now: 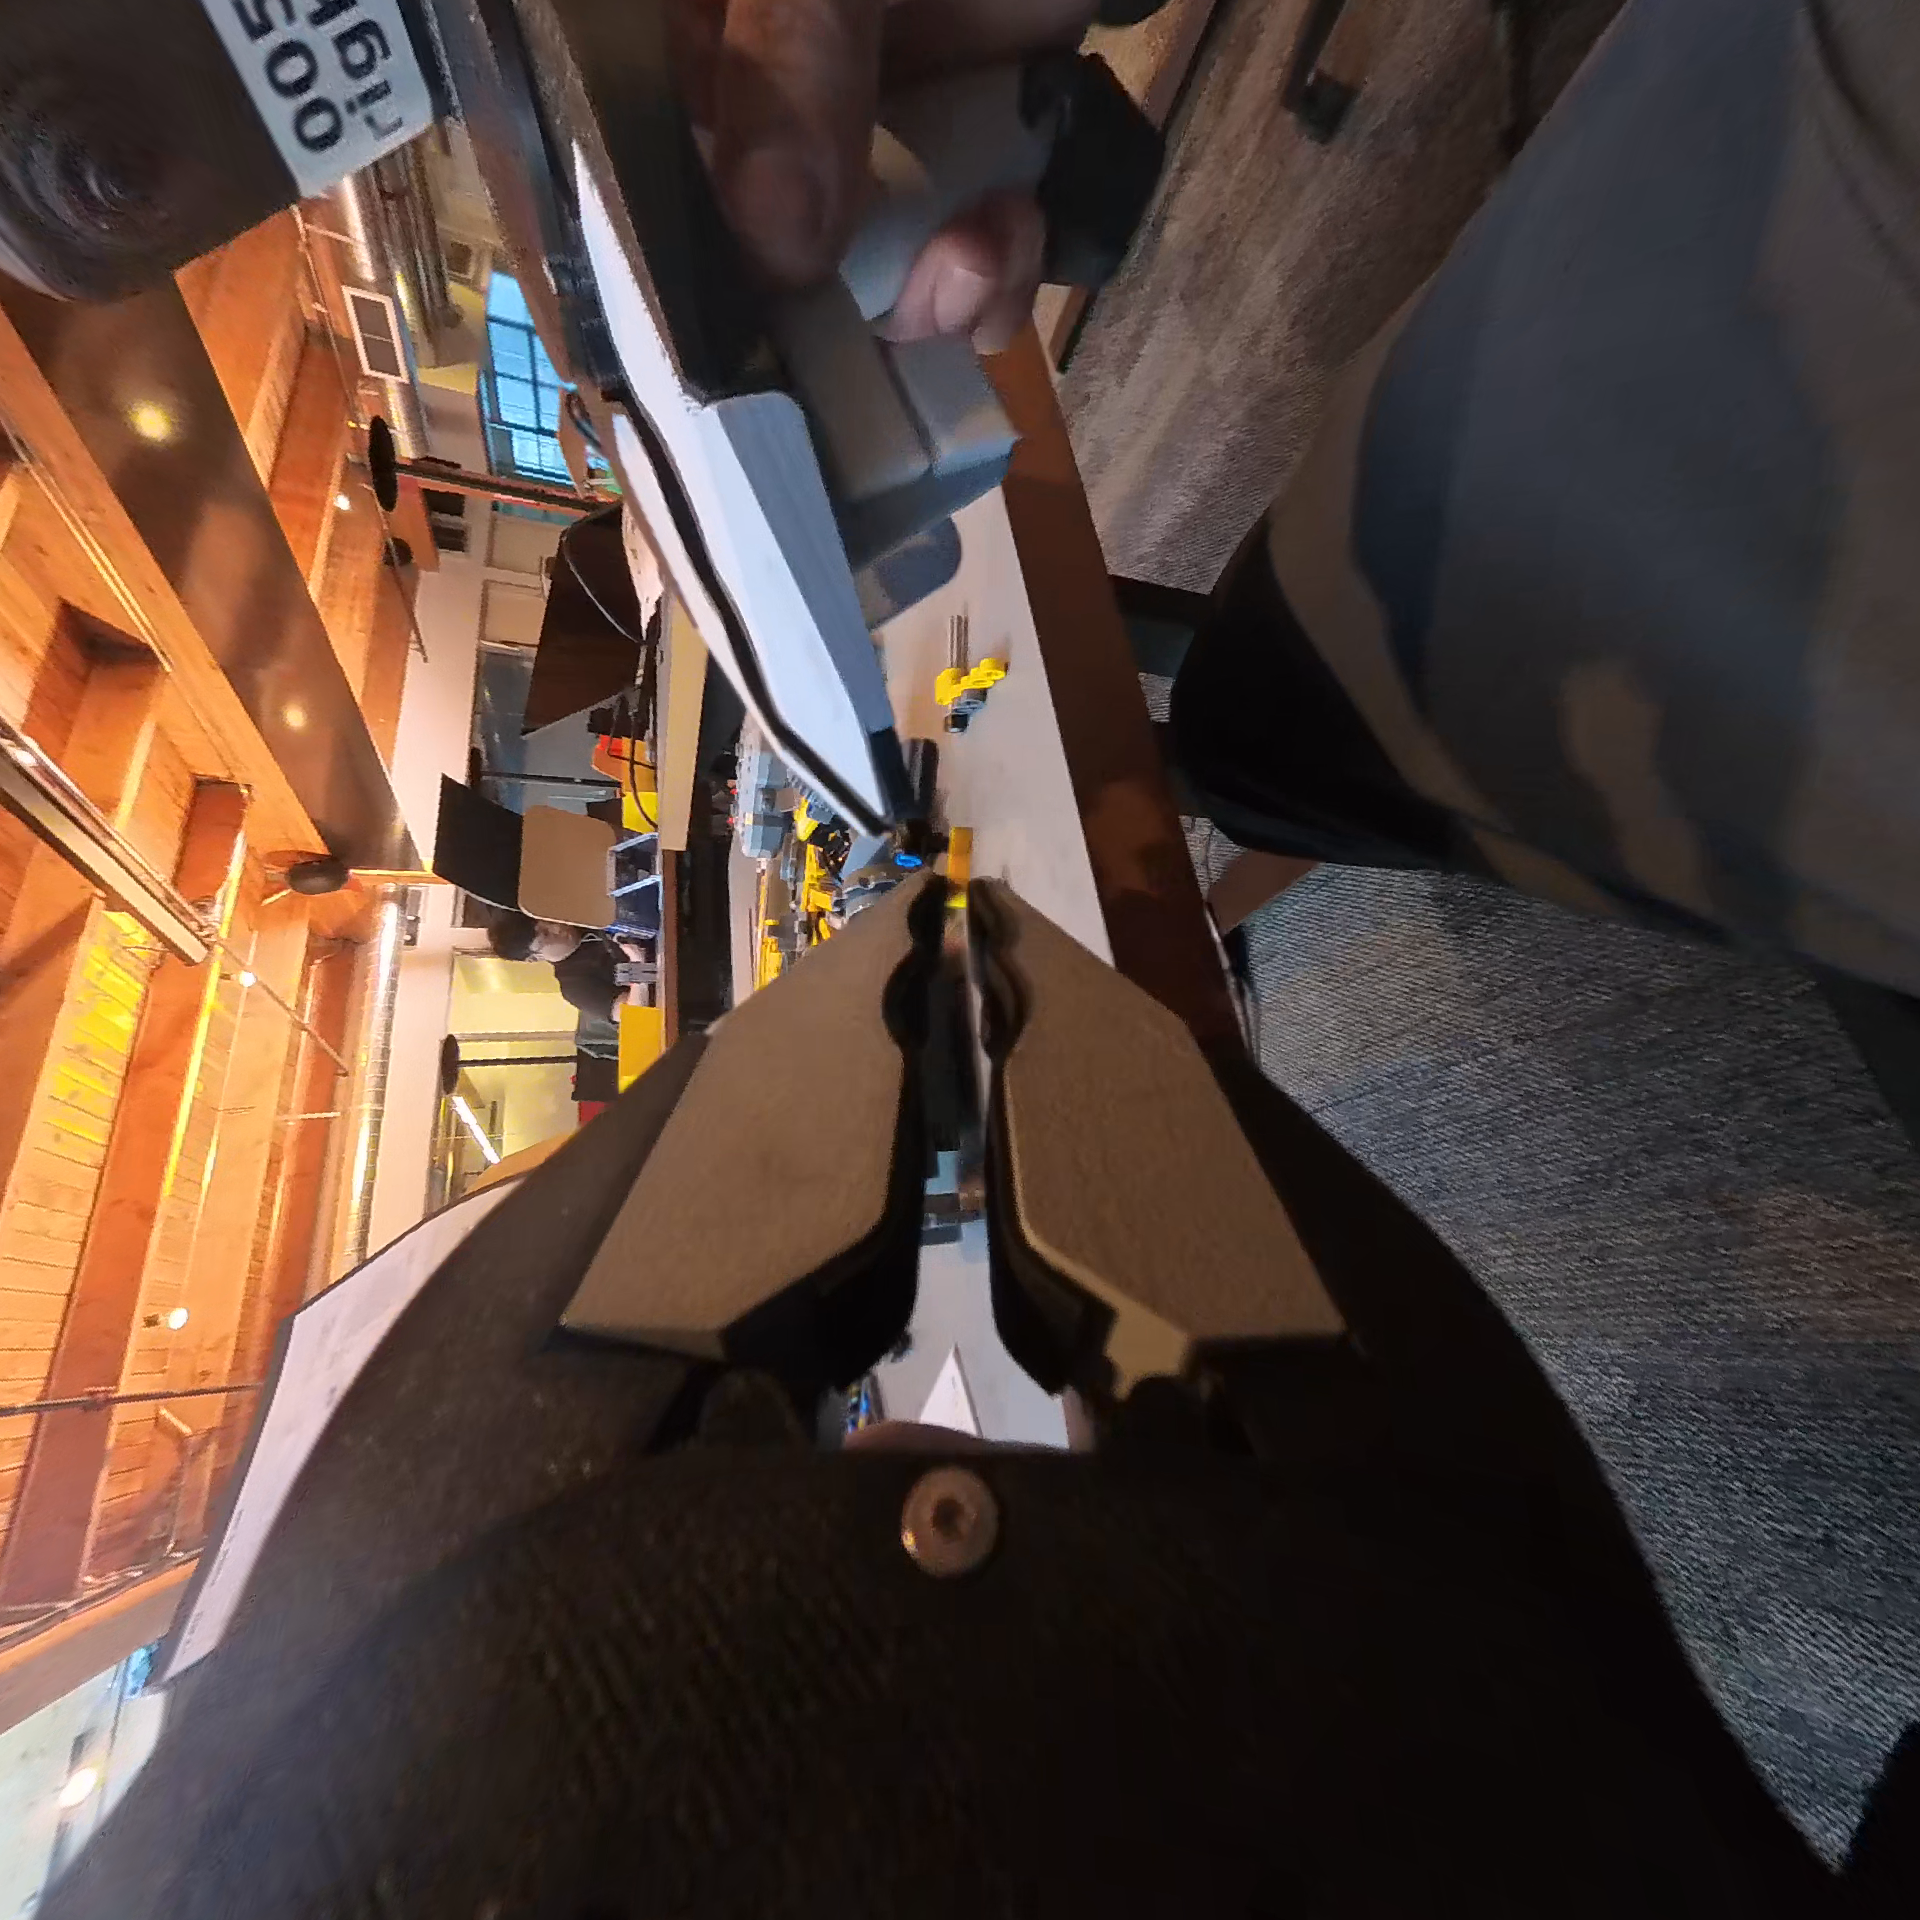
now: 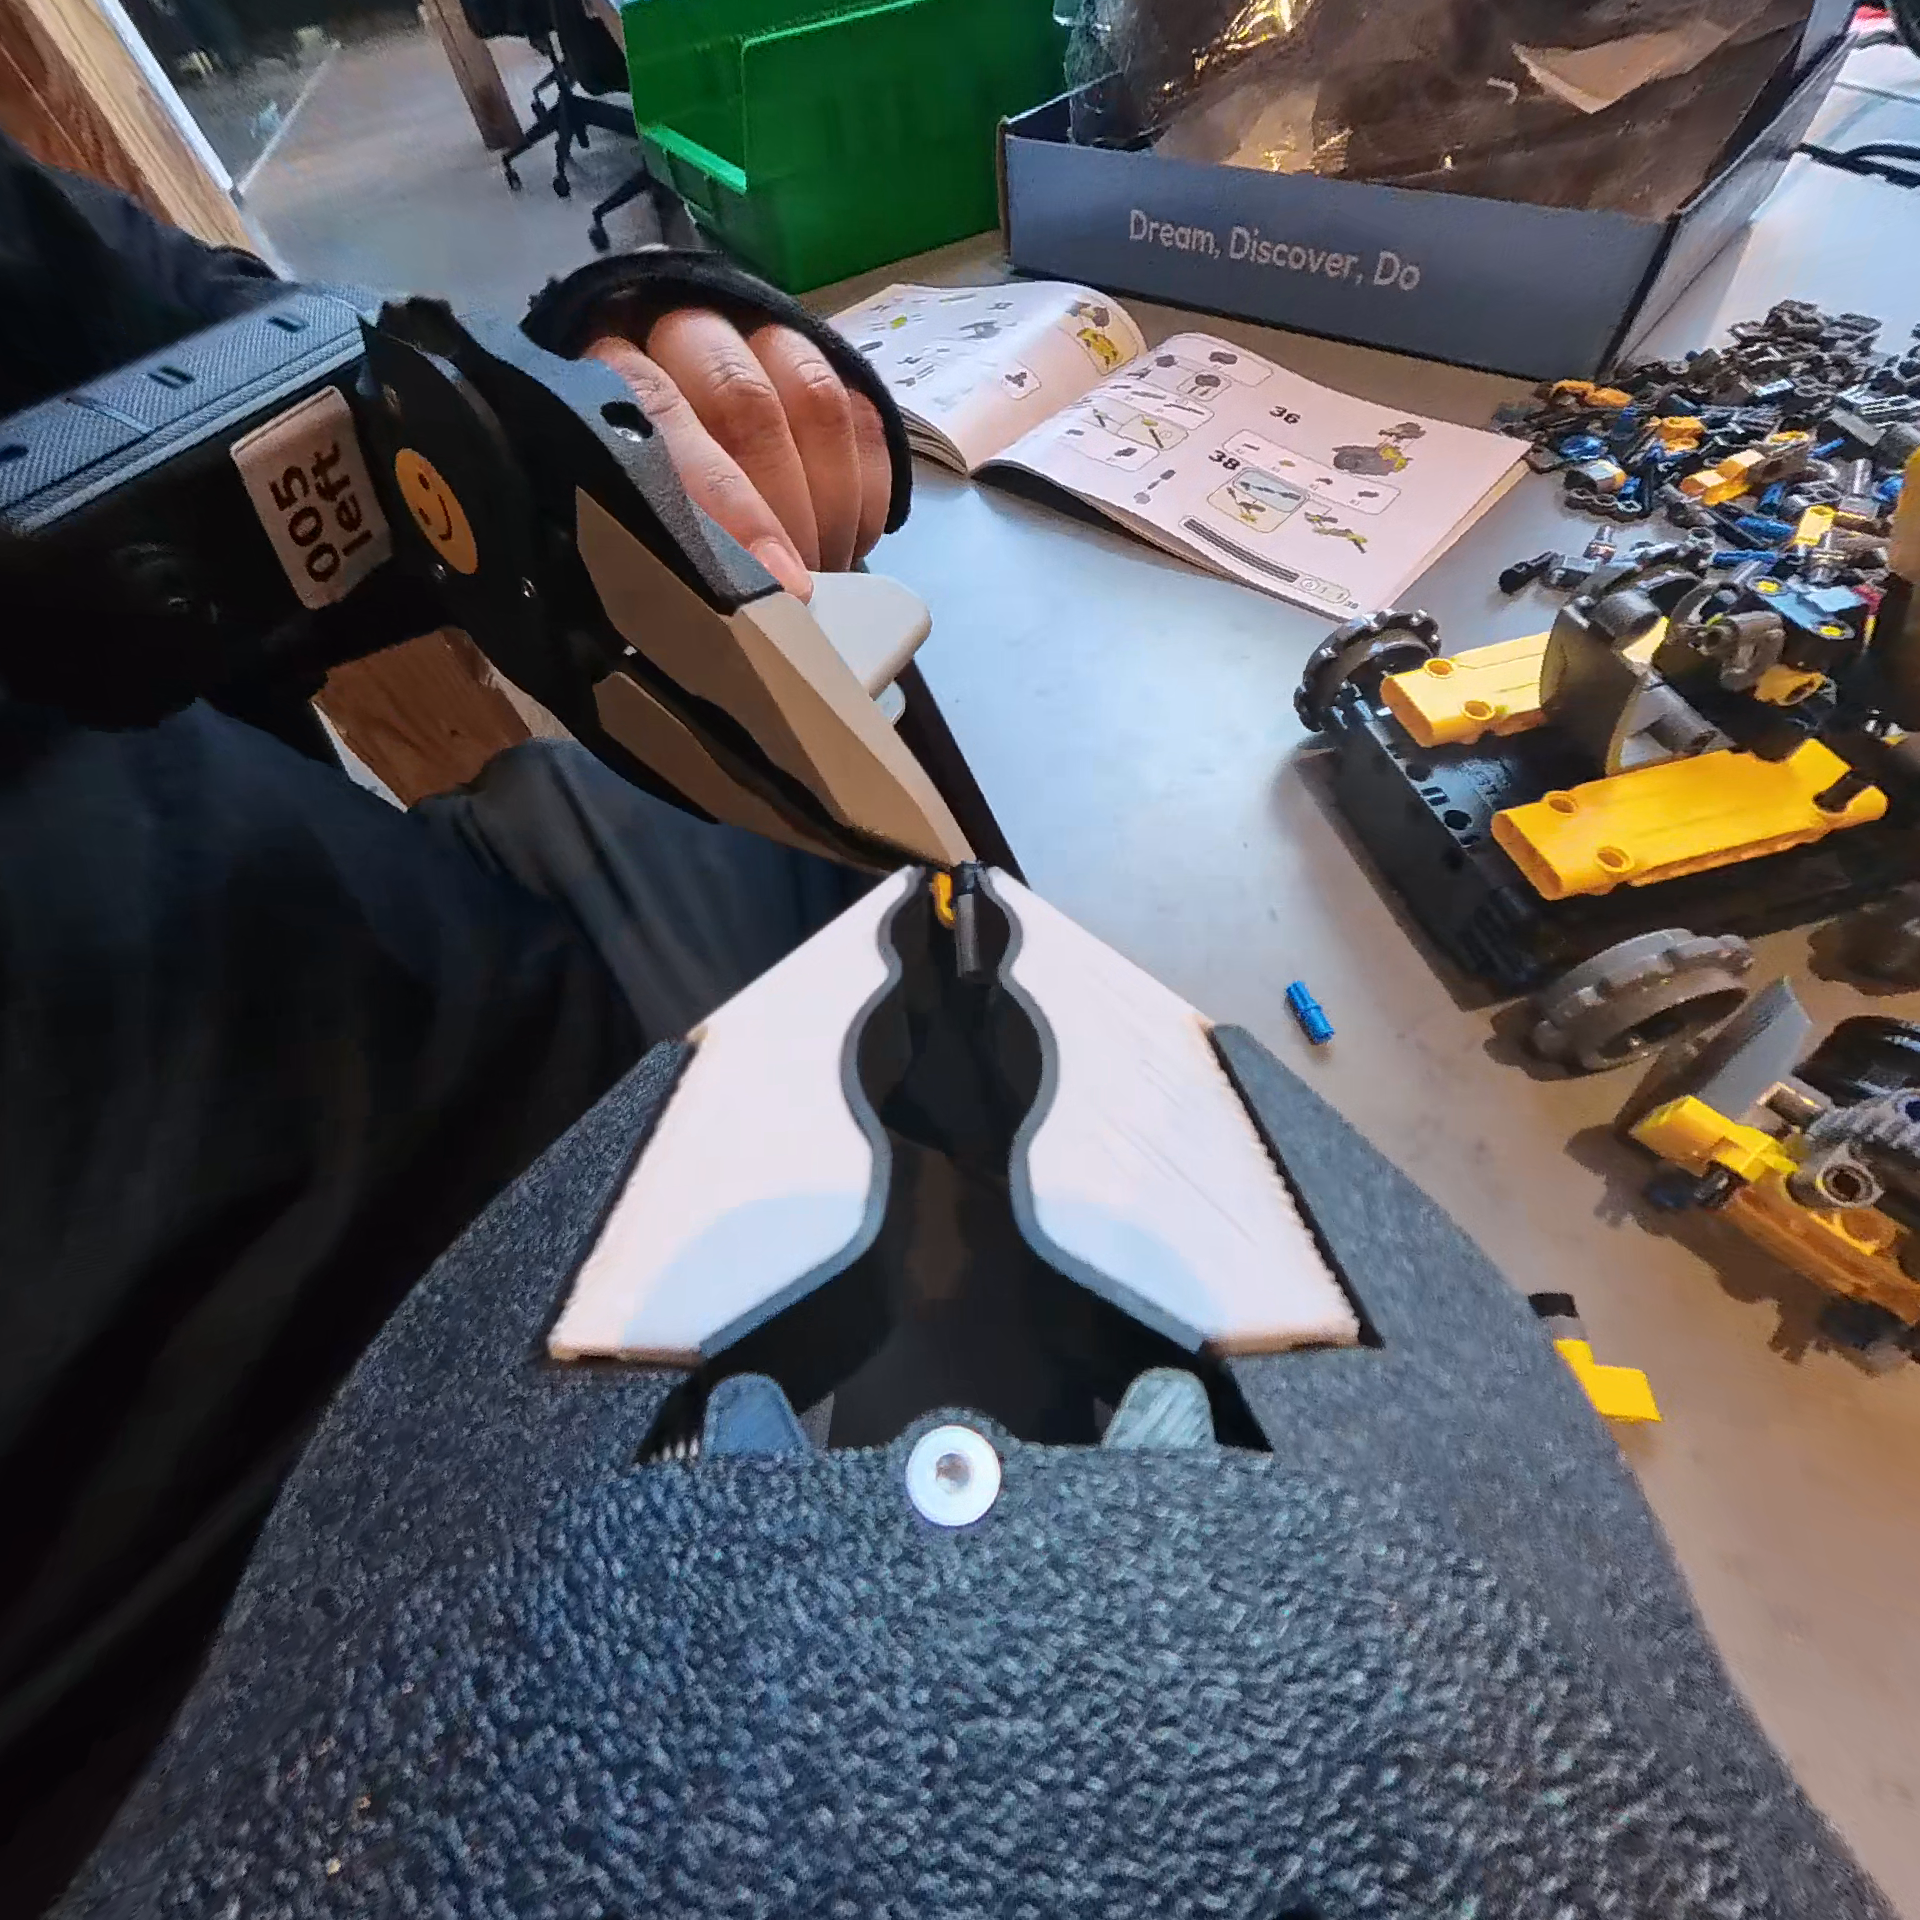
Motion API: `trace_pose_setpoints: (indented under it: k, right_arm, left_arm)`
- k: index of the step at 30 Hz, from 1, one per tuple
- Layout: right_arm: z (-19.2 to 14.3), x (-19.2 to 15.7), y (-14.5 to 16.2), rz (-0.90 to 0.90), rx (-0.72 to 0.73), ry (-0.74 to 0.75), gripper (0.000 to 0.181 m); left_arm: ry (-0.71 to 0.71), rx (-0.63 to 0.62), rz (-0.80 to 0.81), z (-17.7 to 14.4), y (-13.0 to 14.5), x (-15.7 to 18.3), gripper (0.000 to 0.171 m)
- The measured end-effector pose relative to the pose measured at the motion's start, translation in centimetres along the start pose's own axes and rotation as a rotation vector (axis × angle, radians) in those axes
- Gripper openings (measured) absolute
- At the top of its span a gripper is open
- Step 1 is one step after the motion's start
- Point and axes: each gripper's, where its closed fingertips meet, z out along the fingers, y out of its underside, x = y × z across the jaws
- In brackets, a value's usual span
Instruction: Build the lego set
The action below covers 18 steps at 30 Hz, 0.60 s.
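**Two grippers meet over the edge of a grey table**

We work at a pale grey table (image 2: 1122, 748) in a large room with wooden walls (image 1: 114, 1039), big windows and a grey carpet (image 1: 1662, 1195). On the table lie an open instruction booklet (image 2: 1195, 447), a dark blue box (image 2: 1351, 260) with crinkled plastic inside, a heap of small dark, blue and yellow parts (image 2: 1725, 436) and a half-built yellow and black vehicle (image 2: 1621, 810). A single blue pin (image 2: 1309, 1011) lies apart, near the vehicle. A green bin (image 2: 831, 135) stands behind the table.

Our right gripper (image 2: 961, 894) pinches a short black pin (image 2: 969, 925) at its tips; the pin is slim, dark and stands nearly upright. Our left gripper (image 1: 954, 896) has its fingers almost pressed together on a small yellow piece (image 1: 958, 854), which shows just past the tips. The two grippers touch tip to tip just beside the table edge, so pin and yellow piece are together. A hand (image 2: 748, 426) in a black fingerless glove holds the left gripper.
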Motion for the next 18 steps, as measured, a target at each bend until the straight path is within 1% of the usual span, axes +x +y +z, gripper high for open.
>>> trace_pose_setpoints:
  k: [3,5,6,9,12,13,16,18]
  right_arm:
    - [-0.2,0.4,-0.3,0.002,0.008,0.008,0.008]
    - [-0.7,0.9,-0.4,-0.006,0.012,0.029,0.017]
    - [-0.9,0.8,-0.5,-0.005,0.015,0.018,0.019]
    - [-1.1,0.4,-0.7,-0.014,0.017,-0.009,0.019]
    - [-0.7,0.2,-0.3,-0.026,-0.02,-0.023,0.02]
    - [-0.5,0.2,-0.2,-0.023,-0.027,-0.032,0.02]
    - [-0.1,0.0,-0.2,-0.014,-0.033,-0.052,0.007]
    - [0.1,0.1,0.0,-0.016,-0.054,-0.054,0.007]
  left_arm:
    - [-0.034,0.0,0.002,-0.1,0.0,-0.4,0.003]
    - [-0.065,0.0,0.013,-0.1,0.1,-0.8,0.002]
    - [-0.077,0.001,0.018,-0.1,0.1,-0.9,0.003]
    - [-0.098,0.004,0.033,-0.2,0.1,-0.8,0.002]
    - [-0.105,0.008,0.029,-0.3,0.0,-0.7,0.003]
    - [-0.108,0.008,0.031,-0.3,-0.1,-0.7,0.002]
    - [-0.127,-0.002,0.075,-0.3,0.0,-0.7,0.002]
    - [-0.136,-0.009,0.086,-0.3,0.1,-0.6,0.002]
